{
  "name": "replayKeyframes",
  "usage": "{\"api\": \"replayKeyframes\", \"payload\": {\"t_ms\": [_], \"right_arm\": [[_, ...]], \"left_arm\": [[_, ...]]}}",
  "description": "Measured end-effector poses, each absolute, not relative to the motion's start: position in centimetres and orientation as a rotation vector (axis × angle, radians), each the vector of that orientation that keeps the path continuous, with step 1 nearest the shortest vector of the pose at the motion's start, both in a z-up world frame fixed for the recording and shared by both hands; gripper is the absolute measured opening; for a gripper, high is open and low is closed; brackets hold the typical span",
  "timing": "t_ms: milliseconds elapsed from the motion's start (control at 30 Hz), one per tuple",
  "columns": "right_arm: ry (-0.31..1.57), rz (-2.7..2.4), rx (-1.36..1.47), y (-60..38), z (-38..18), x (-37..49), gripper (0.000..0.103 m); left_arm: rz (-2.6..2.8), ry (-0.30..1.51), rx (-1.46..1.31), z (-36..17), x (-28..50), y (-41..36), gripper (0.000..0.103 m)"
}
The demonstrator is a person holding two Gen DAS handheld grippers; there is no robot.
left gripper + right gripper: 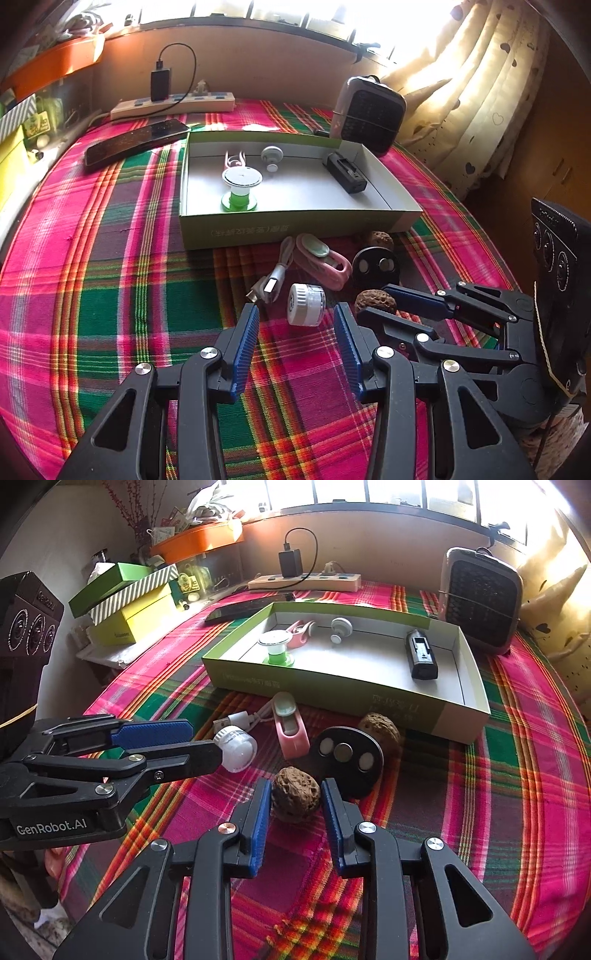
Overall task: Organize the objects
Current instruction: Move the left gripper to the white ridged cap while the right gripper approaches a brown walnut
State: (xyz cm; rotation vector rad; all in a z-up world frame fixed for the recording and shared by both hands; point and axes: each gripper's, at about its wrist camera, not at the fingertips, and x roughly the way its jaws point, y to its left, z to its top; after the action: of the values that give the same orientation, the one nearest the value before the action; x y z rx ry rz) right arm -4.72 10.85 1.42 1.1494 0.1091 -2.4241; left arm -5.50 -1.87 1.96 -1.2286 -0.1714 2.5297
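A brown walnut lies on the plaid cloth between the blue pads of my right gripper, which is shut on it; in the left wrist view the same walnut shows at those fingertips. My left gripper stands open, its tips on either side of a small white cylinder without touching it. Just beyond lie a pink clip, a white USB cable, a black disc and a second walnut. The green-walled box holds a green spool, a pink clip, a white knob and a black device.
A dark phone and a power strip with a charger lie behind the box. A small fan heater stands at the back right. Stacked boxes sit off the left edge, and a curtain hangs at the right.
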Motion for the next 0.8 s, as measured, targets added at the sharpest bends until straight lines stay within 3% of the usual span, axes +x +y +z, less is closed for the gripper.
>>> {"api": "replayKeyframes", "payload": {"t_ms": [800], "right_arm": [[0.068,-2.472,1.148,13.2,1.3,-4.0,0.029]], "left_arm": [[2.546,-0.028,-1.272,0.5,-7.2,1.1,0.040]]}}
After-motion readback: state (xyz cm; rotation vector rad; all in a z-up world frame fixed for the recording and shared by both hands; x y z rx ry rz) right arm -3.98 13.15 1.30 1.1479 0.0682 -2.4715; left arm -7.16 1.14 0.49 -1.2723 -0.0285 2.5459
